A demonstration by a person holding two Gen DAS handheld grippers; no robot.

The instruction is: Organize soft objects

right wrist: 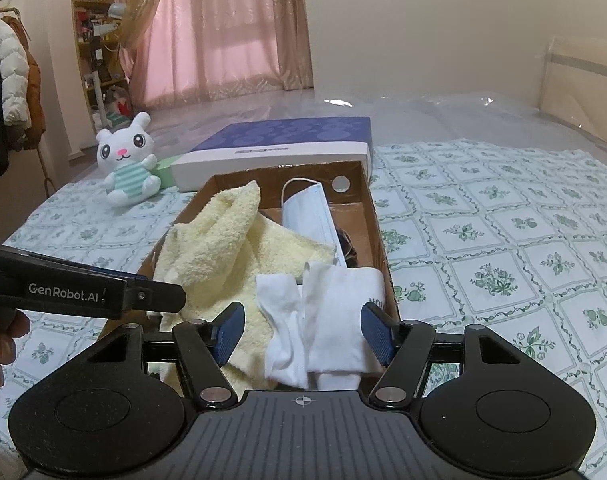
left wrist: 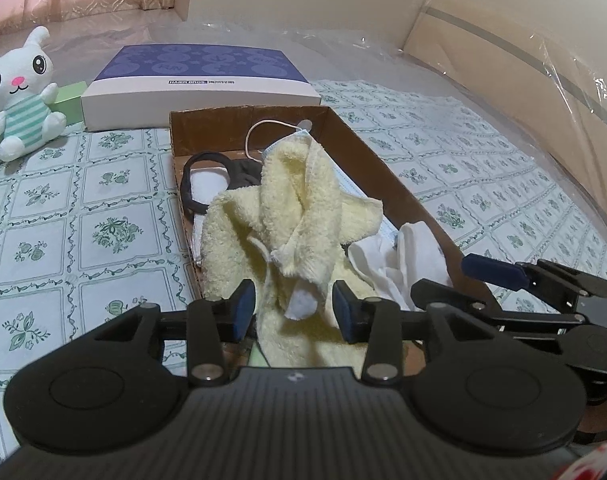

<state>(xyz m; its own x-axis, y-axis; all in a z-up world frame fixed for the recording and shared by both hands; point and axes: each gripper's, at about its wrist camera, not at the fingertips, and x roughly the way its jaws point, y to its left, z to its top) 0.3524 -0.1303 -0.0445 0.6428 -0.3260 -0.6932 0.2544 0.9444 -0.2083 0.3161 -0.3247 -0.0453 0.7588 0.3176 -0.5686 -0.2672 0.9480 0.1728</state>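
Observation:
A brown cardboard box (left wrist: 367,148) (right wrist: 377,224) lies on the bed. In it are a crumpled yellow towel (left wrist: 287,208) (right wrist: 223,236), a blue face mask (right wrist: 309,216), a dark item with a white pad (left wrist: 205,190) and white socks (left wrist: 407,260) (right wrist: 331,320). My left gripper (left wrist: 293,310) is open, its jaws either side of the towel's near end, holding nothing. My right gripper (right wrist: 303,334) is open over the white socks at the box's near end. The right gripper also shows in the left wrist view (left wrist: 491,272), and the left gripper shows in the right wrist view (right wrist: 143,296).
A white plush cat (left wrist: 19,92) (right wrist: 129,160) sits at the far left beside a green box (left wrist: 69,100). A purple-and-white flat box (left wrist: 199,84) (right wrist: 279,152) lies behind the cardboard box. The floral sheet (left wrist: 83,220) covers the bed. A headboard (left wrist: 503,52) stands on the right.

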